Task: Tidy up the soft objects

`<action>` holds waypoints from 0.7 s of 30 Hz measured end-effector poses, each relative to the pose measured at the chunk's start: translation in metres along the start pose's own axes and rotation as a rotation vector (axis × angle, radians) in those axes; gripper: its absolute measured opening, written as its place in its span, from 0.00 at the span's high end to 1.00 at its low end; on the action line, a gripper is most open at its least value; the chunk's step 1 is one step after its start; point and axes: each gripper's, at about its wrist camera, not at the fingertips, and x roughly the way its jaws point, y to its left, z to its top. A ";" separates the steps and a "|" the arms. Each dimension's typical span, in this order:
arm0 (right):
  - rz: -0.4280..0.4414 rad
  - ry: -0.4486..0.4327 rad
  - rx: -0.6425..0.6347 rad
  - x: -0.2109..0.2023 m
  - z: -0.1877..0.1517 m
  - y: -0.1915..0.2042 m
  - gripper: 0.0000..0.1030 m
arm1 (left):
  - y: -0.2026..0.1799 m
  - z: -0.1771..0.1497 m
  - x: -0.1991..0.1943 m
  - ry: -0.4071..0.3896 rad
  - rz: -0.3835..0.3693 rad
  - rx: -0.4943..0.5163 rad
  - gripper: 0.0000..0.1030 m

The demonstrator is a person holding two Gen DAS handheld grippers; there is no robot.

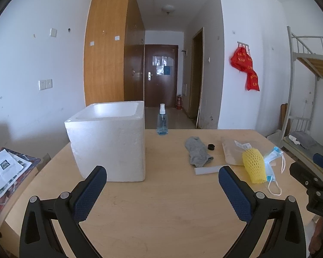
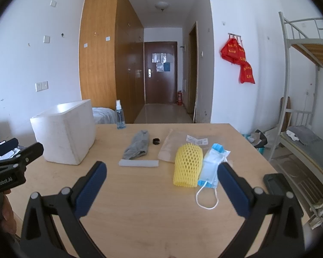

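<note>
Yellow foam netting [image 2: 188, 166] lies mid-frame on the bench [image 2: 150, 204] overlapping the face mask [image 2: 213, 165], so with both grippers' fingers [image 2: 90, 190] spread empty, a careless pinch might drag both together.

The foam box [image 2: 64, 135] left of the jaws hides its inside in the right wrist view. The print on the packet's label [image 2: 197, 140] ahead of the jaws is too small to read. Behind the yellow foam net [image 1: 254, 165], right of the jaws, the face mask [image 1: 274, 161] is partly covered.
</note>
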 end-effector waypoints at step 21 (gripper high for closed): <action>0.003 0.000 -0.003 0.000 0.000 -0.001 0.00 | 0.001 0.000 0.000 0.003 0.002 -0.001 0.00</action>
